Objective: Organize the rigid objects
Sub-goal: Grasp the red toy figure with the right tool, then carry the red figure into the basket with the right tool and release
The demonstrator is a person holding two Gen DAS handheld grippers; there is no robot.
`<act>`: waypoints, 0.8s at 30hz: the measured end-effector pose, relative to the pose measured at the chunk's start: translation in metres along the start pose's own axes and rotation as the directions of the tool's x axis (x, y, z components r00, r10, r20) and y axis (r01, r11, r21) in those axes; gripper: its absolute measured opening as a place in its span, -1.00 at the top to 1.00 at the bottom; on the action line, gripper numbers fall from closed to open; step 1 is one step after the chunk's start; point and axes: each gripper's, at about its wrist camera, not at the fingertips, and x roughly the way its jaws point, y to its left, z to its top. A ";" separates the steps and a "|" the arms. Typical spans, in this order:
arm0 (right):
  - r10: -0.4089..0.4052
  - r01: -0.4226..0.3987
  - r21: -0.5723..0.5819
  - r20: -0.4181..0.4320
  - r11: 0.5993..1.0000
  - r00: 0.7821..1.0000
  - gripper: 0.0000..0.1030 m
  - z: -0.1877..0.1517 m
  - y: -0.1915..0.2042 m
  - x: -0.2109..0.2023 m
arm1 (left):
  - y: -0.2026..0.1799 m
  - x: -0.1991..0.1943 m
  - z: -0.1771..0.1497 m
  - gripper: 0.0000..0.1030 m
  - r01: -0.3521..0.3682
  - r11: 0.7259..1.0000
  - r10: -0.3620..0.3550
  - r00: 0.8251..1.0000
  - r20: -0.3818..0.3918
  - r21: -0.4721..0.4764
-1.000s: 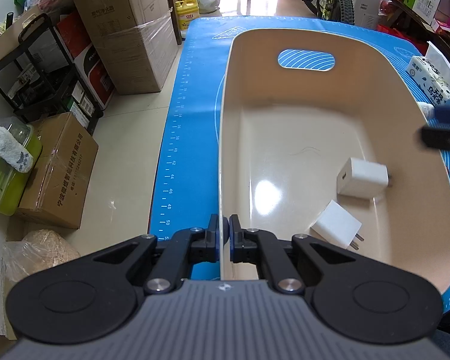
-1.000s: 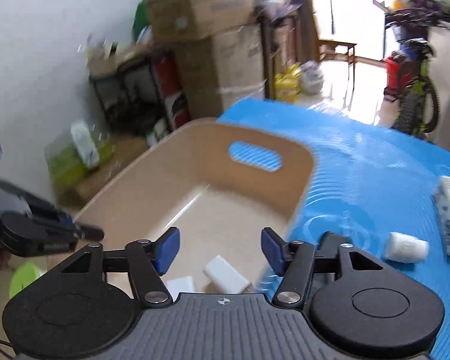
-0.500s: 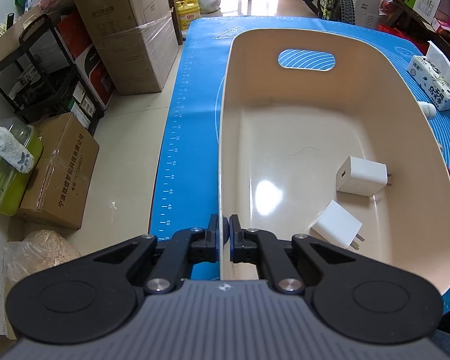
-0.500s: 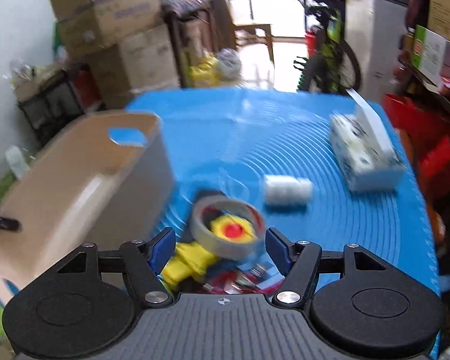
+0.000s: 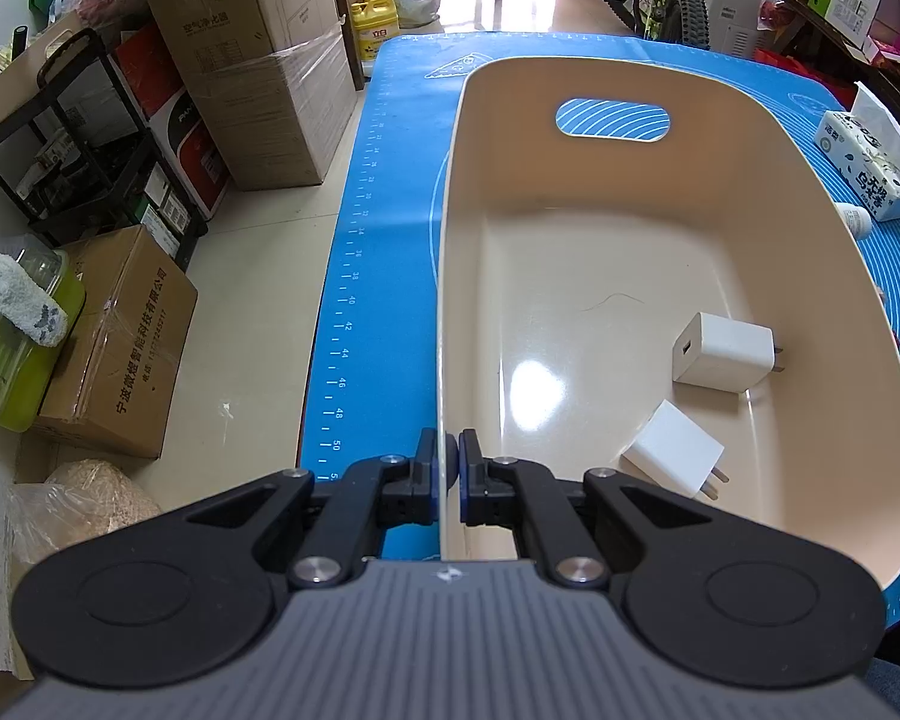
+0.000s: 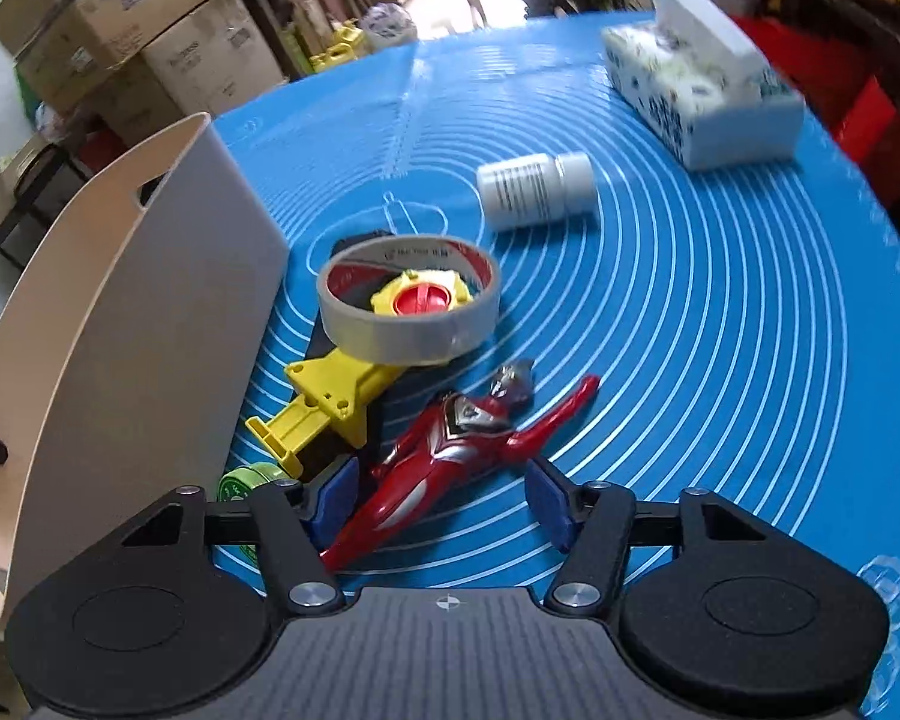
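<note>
My left gripper (image 5: 447,468) is shut on the near left rim of the beige bin (image 5: 570,78). Two white chargers (image 5: 723,351) (image 5: 675,459) lie inside it. My right gripper (image 6: 444,498) is open, its fingers either side of a red toy figure (image 6: 444,450) lying on the blue mat. Beyond it a grey tape roll (image 6: 408,306) sits over a yellow toy (image 6: 336,396) with a red centre. A white pill bottle (image 6: 534,189) lies farther back. A small green disc (image 6: 249,480) lies by my left finger. The bin's outer wall (image 6: 120,372) stands to the left.
A tissue box (image 6: 702,96) stands at the back right of the blue mat (image 6: 720,330), also in the left wrist view (image 5: 870,165). Cardboard boxes (image 5: 258,78), a black shelf and a green container (image 5: 12,348) stand on the floor left of the table.
My right gripper has swung from over the bin to the right and down, onto the toy pile and around the red figure. My left gripper has stayed on the bin rim.
</note>
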 end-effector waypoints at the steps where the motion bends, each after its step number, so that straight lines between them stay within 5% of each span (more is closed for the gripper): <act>1: 0.008 -0.008 0.016 -0.006 1.000 1.000 -0.21 -0.001 0.000 0.001 | 0.001 0.000 0.001 0.85 0.002 1.000 -0.002 1.000 -0.001 0.000; 18: -0.005 0.006 -0.009 0.050 1.000 0.999 0.39 -0.003 0.004 -0.009 | -0.002 -0.001 -0.002 0.85 0.001 1.000 -0.001 1.000 0.002 0.001; 24: -0.050 0.055 -0.052 0.095 0.997 0.994 0.41 -0.002 -0.011 -0.027 | 0.000 -0.001 -0.003 0.86 0.006 1.000 -0.006 1.000 0.003 -0.002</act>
